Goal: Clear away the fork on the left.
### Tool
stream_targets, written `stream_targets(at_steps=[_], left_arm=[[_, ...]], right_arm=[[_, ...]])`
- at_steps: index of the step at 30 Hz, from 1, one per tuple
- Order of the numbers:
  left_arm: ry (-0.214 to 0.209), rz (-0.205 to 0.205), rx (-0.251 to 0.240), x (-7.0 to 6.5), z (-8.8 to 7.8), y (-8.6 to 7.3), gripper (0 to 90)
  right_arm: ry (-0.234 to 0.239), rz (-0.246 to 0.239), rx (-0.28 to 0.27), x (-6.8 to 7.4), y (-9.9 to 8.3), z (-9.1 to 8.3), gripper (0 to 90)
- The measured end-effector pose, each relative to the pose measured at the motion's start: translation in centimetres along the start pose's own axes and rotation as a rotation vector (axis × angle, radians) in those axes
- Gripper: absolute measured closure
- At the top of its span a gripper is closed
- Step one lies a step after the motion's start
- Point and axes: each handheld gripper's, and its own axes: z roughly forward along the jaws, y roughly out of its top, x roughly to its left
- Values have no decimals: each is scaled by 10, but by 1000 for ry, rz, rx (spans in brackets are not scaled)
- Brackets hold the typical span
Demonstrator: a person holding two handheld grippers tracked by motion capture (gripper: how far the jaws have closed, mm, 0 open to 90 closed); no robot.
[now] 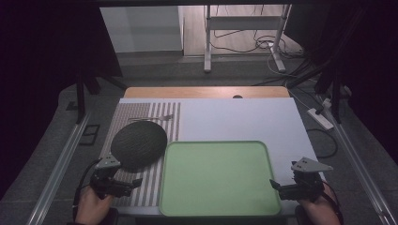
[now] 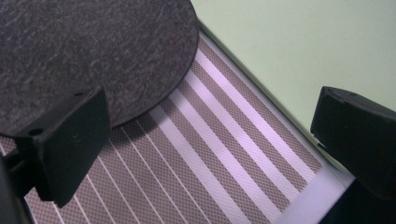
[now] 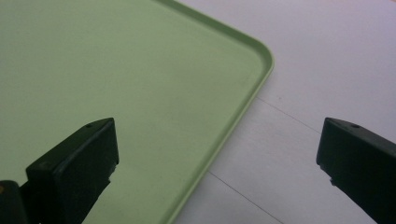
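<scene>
Left gripper [image 1: 123,183] low over the striped mat [image 2: 196,168], jaws spread wide and empty, dark round pad [image 2: 93,56] just ahead of its left fingertip [image 2: 70,140], likely lined up for a grab. Right gripper [image 1: 278,186] likewise wide apart, straddling the green tray's [image 3: 261,74] rim, holding nothing.

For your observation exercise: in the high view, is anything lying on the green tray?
No, the green tray is bare across its whole surface, while the dark round mat lies left of it on the striped placemat.
</scene>
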Motion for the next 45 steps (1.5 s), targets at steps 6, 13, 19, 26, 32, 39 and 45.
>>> stream_targets(at_steps=[6, 13, 19, 26, 32, 39, 45], left_arm=[[-13, 4, 2, 9, 8, 10, 0], [-67, 0, -32, 26, 19, 26, 0], [-72, -15, -24, 39, 30, 41, 0], [-57, -16, 3, 51, 46, 52, 0], [-41, -32, 19, 60, 55, 58, 0], [-31, -63, 21, 73, 62, 66, 0], [-14, -67, 25, 83, 70, 76, 0]], right_arm=[[1, 2, 1, 0, 0, 0, 0], [0, 0, 5, 0, 0, 1, 0], [0, 2, 6, 0, 0, 1, 0], [2, 0, 7, 0, 0, 1, 0], [3, -5, 14, 0, 1, 1, 0], [8, -5, 18, 0, 1, 2, 0], [9, -6, 23, 0, 1, 3, 0]])
